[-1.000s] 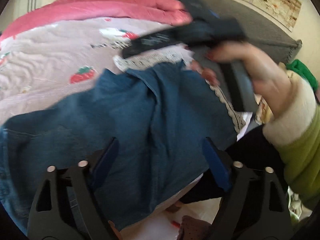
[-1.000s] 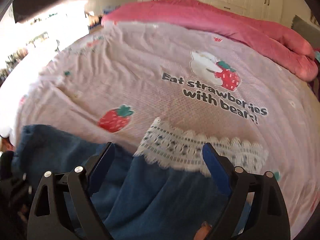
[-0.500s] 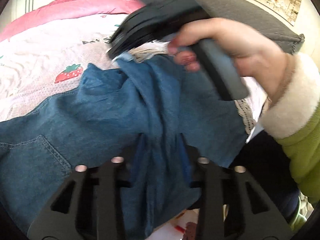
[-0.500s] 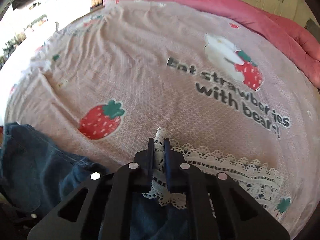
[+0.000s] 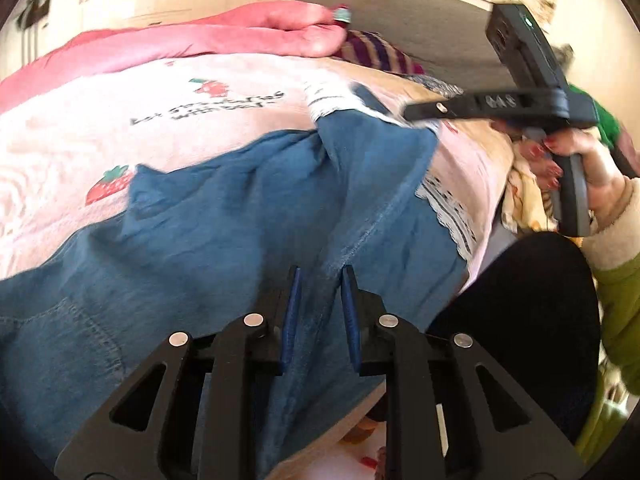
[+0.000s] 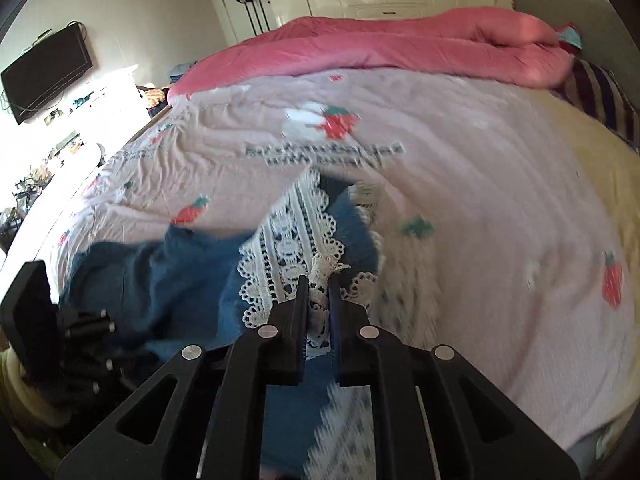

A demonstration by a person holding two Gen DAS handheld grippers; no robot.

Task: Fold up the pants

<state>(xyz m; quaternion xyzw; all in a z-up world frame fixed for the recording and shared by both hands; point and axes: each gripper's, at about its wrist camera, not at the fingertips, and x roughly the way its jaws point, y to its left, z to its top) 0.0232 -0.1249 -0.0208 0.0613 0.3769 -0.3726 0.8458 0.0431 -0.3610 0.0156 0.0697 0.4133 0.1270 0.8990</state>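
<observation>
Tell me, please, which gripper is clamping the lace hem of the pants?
The right gripper pinches the white lace hem; the left gripper grips plain denim.

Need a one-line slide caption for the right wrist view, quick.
Right gripper shut on the white lace hem of blue denim pants, lifted over a pink strawberry-print bedspread.
</observation>
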